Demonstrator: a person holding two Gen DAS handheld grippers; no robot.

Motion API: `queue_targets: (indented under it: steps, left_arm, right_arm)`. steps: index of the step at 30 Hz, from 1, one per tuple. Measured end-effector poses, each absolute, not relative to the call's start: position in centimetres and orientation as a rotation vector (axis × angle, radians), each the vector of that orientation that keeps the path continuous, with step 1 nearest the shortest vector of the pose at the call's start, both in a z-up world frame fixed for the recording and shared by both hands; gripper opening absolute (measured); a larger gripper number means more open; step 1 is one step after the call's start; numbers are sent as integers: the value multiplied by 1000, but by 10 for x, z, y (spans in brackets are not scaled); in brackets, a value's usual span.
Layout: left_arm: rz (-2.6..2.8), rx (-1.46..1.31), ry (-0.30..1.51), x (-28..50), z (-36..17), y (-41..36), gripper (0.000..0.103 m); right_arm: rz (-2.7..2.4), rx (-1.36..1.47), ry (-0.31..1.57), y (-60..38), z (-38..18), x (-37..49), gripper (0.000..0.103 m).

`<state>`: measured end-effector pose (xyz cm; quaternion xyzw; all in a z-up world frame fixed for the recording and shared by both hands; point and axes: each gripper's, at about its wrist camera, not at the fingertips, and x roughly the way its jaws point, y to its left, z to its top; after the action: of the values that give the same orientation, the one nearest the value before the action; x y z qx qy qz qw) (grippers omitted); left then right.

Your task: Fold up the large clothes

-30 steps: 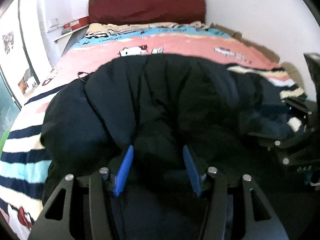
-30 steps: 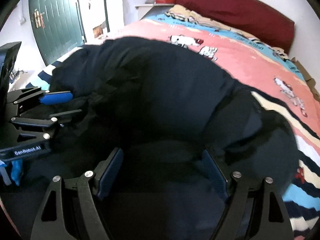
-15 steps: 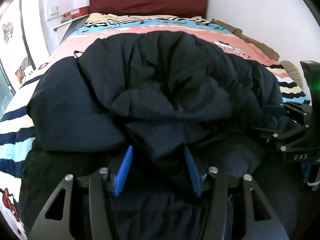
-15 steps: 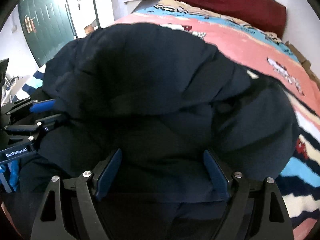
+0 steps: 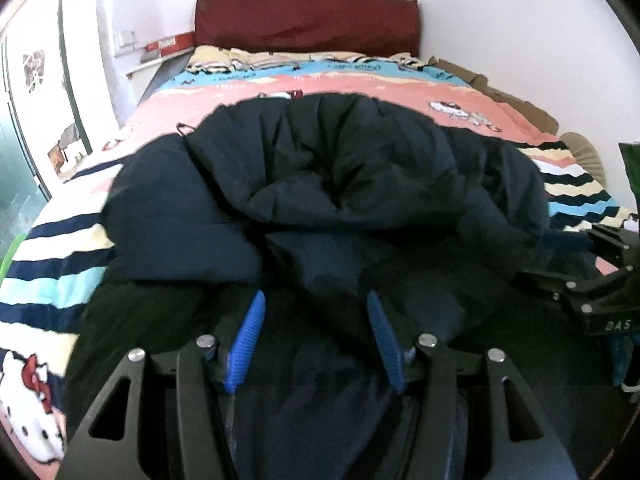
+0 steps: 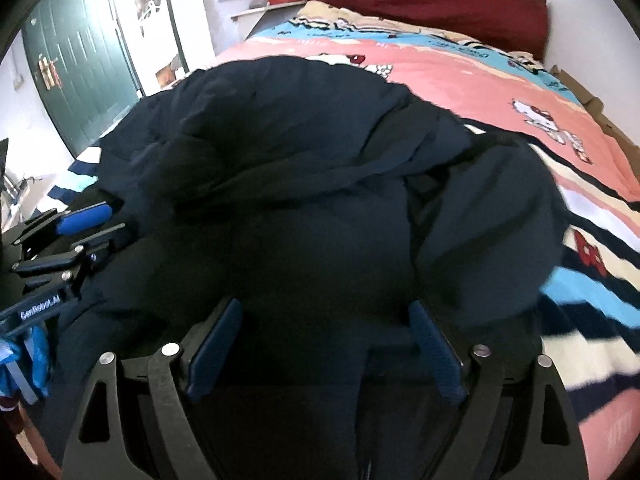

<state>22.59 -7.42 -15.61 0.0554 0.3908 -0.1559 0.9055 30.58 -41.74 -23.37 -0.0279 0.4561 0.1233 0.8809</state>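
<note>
Folding in hand: dark navy padded coat (image 5: 340, 184) heaped across the foot half of the cartoon-print bedspread (image 5: 360, 88), its far portion doubled back toward the near edge in a thick roll, red headboard (image 5: 308, 20) at 12 o'clock. Left gripper (image 5: 314, 308) with blue pads spread and coat fabric bunched between them, true pinch not determinable; right gripper (image 6: 326, 318) at 3 o'clock of the left, likewise wide with dark cloth lying between the fingers, grip not determinable. Judged mid-fold, first lengthwise turn; next move calling for laying the roll flat, squaring edges, smoothing trapped bulk.
</note>
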Motion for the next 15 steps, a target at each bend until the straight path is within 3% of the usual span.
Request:
queue_targets:
  steps: [15]
  left_arm:
    - [-265, 112, 704, 129, -109, -27, 59]
  right_arm:
    - [114, 92, 875, -477, -196, 198, 92]
